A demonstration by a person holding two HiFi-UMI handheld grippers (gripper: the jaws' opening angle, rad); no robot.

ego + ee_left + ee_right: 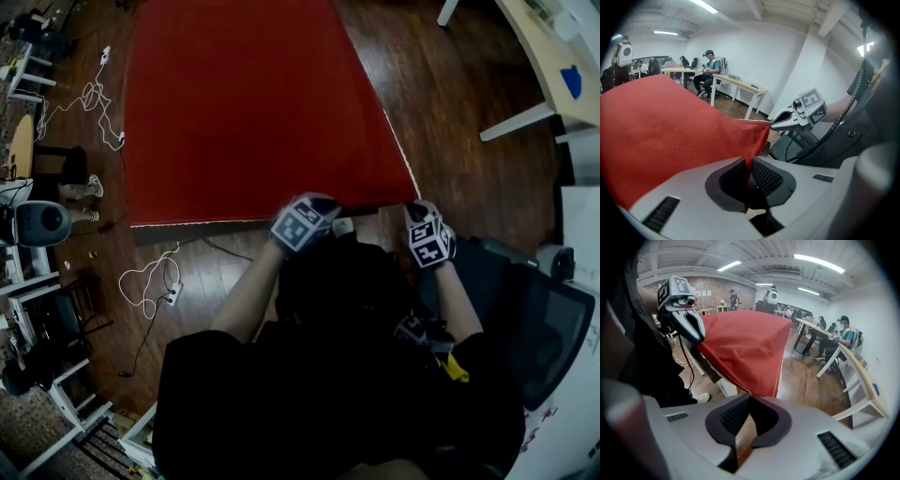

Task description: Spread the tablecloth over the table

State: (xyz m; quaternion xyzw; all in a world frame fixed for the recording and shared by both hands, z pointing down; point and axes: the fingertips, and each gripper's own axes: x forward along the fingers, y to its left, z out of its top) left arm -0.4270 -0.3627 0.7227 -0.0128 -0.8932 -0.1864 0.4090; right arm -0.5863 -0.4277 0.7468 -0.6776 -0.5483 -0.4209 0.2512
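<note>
The red tablecloth (253, 112) lies spread over the table (707, 365). It reaches from the far side to the near side. The left gripper (750, 165) is closed on the cloth's near edge. The right gripper (749, 398) is closed on the cloth's near right corner. Brown wood floor (450, 103) is all around.
</note>
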